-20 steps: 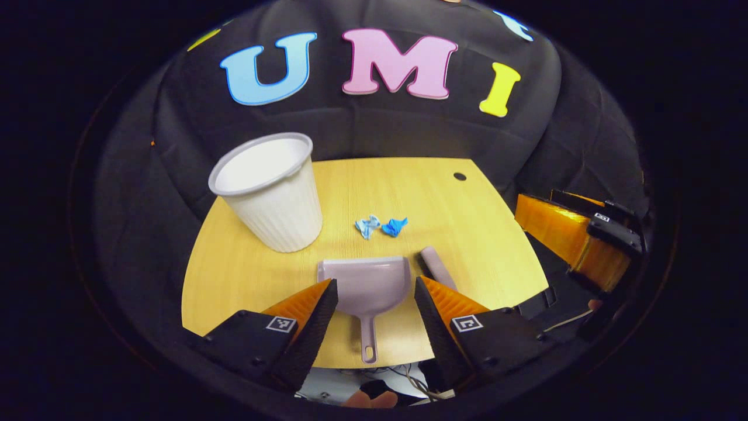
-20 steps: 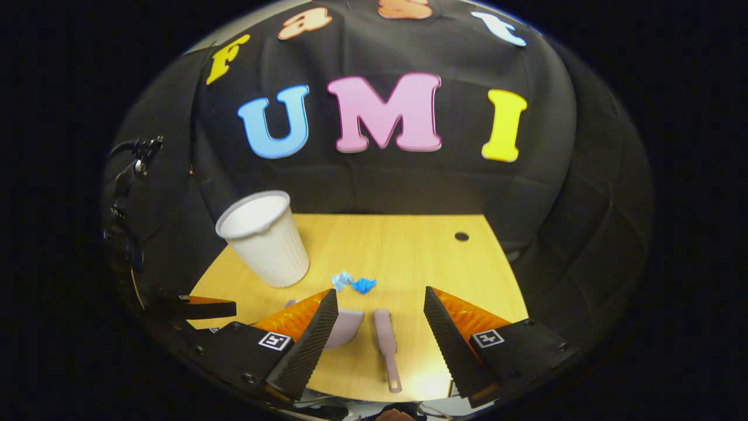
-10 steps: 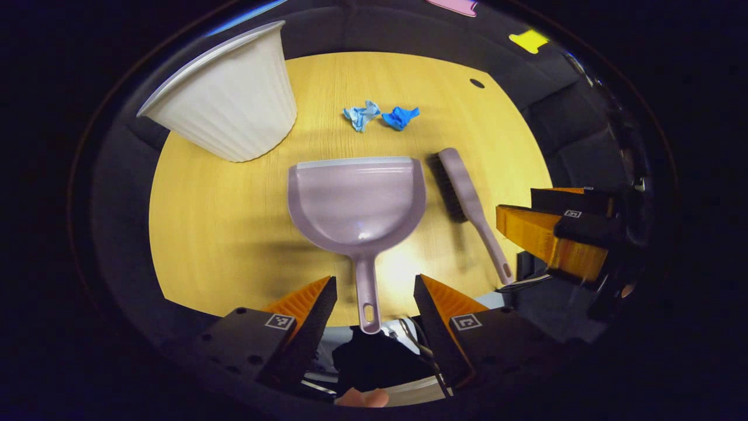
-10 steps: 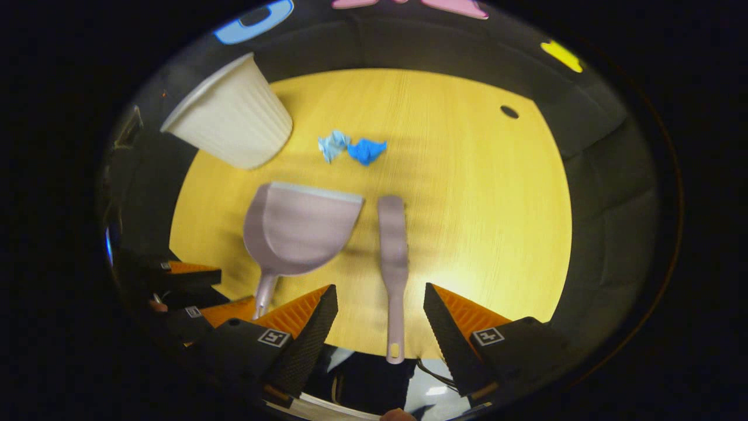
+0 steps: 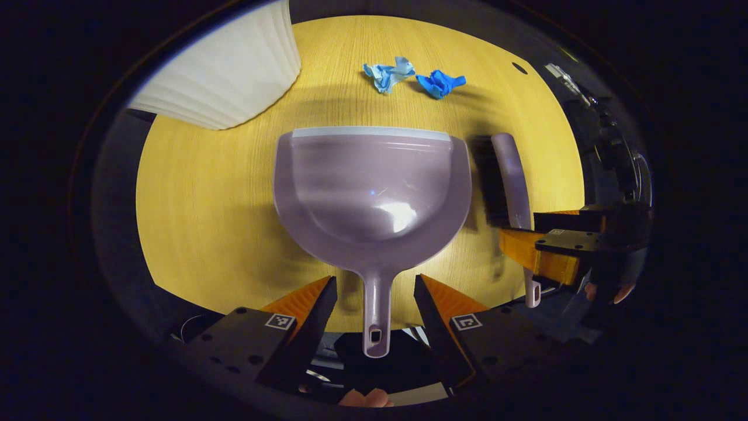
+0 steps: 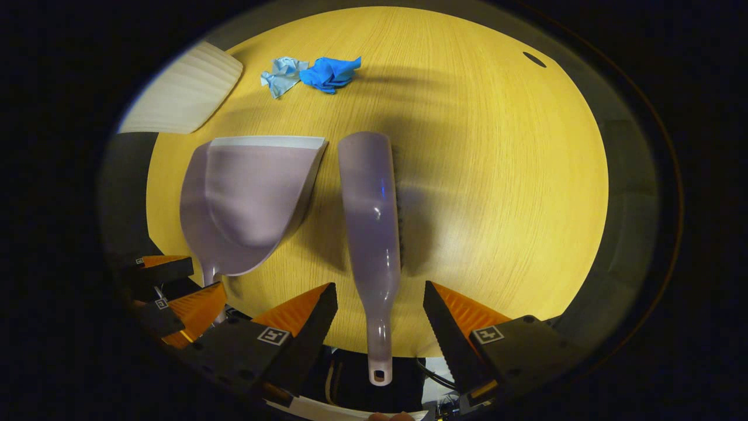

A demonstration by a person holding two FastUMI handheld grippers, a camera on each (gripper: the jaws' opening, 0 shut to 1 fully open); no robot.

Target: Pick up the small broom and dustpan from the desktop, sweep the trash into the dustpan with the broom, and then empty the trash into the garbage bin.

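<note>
My right gripper (image 5: pixel 529 248) crosses the broom (image 5: pixel 509 175) in the left gripper view, hiding part of its handle. The bin (image 5: pixel 222 82) is cut off at the top edge, its rim unseen; in the right gripper view only a slice of its wall (image 6: pixel 184 96) remains. There, my left gripper (image 6: pixel 175 292) covers the end of the dustpan (image 6: pixel 248 199) handle.

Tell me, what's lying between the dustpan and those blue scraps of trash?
Nothing: in the left gripper view, bare tabletop separates the dustpan from the blue scraps.
</note>
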